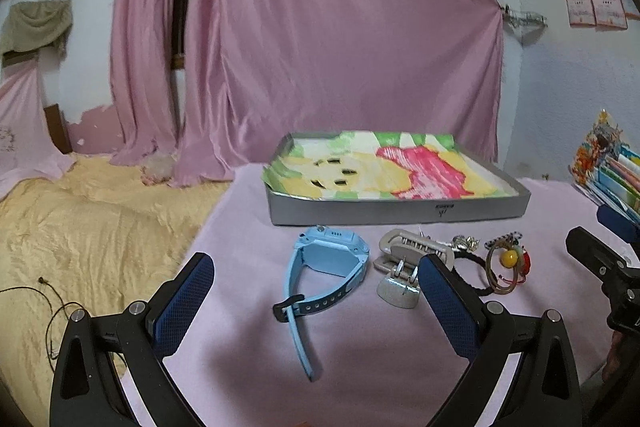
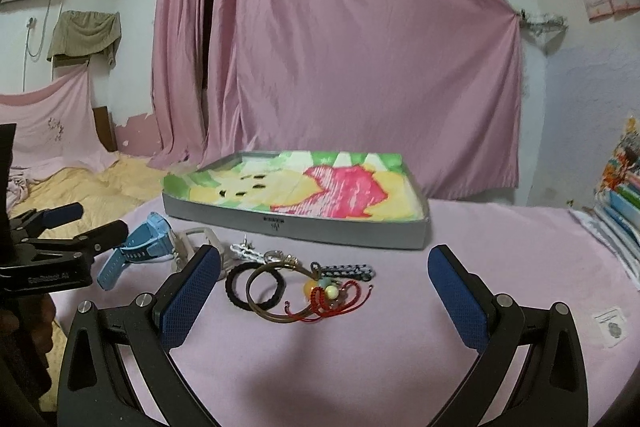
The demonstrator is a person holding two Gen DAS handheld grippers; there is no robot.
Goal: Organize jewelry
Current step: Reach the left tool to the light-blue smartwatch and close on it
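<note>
The jewelry is lying in a loose row on the pink cloth (image 2: 460, 247), just in front of the gray tray (image 2: 344, 235): a blue watch (image 1: 332, 259), a silver clip (image 1: 416, 251), a black hair tie (image 2: 256, 285), a gold bangle (image 2: 280, 291) tangled with a red cord and beads (image 2: 332, 295), and a braided cord (image 2: 348, 271). Nothing is sitting in the tray yet, so the sorting appears to be only starting.

The left gripper (image 1: 316, 301) is hovering over the watch with its jaws spread wide and gripping nothing; the right gripper (image 2: 324, 293) is hanging over the bangle cluster, jaws likewise spread and empty. Closing on the watch's case rather than its floppy strap would likely be giving the surer hold. The bangle, cord and hair tie are overlapping, so lifting one is risking dragging the others; pinching a free edge should help.

The tray's liner, a bright printed towel (image 2: 296, 191), is lying slightly rumpled. A stack of books (image 2: 624, 195) is sitting at the right edge, and a small card (image 2: 610, 323) is lying near the right gripper, both clear of the path.
</note>
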